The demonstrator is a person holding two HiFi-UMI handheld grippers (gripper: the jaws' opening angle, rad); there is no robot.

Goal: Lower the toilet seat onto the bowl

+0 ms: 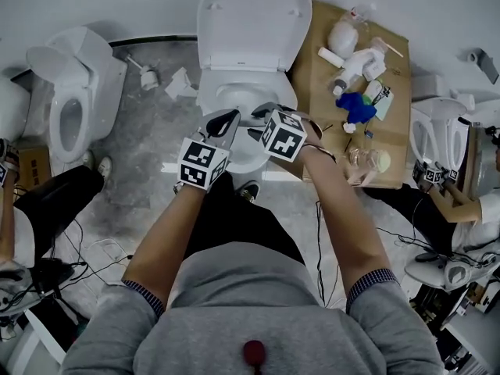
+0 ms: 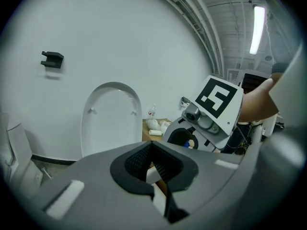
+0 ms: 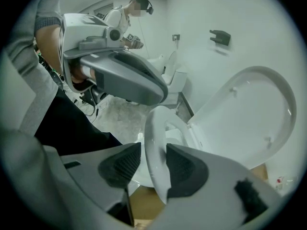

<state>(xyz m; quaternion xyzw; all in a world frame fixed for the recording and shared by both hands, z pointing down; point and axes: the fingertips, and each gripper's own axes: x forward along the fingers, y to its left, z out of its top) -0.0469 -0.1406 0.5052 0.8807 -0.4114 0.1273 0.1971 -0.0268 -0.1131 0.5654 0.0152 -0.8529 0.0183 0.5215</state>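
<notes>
A white toilet stands straight ahead, its lid (image 1: 254, 22) raised against the wall. The lid (image 2: 111, 119) is also in the left gripper view. The toilet seat (image 3: 154, 143) is a white ring tilted up off the bowl (image 1: 248, 161), short of the lid (image 3: 249, 114). My right gripper (image 1: 262, 117) is shut on the seat's front rim, with the rim between both black pads (image 3: 184, 169). Beside it, my left gripper (image 1: 225, 120) hangs over the bowl's front, shut with nothing in it (image 2: 152, 164).
Cardboard (image 1: 391, 123) to the right of the toilet carries bottles and a blue cloth (image 1: 357, 105). Other toilets stand at the left (image 1: 74, 92) and the right (image 1: 433, 131), each with a person beside it. Cables lie on the grey floor (image 1: 141, 155).
</notes>
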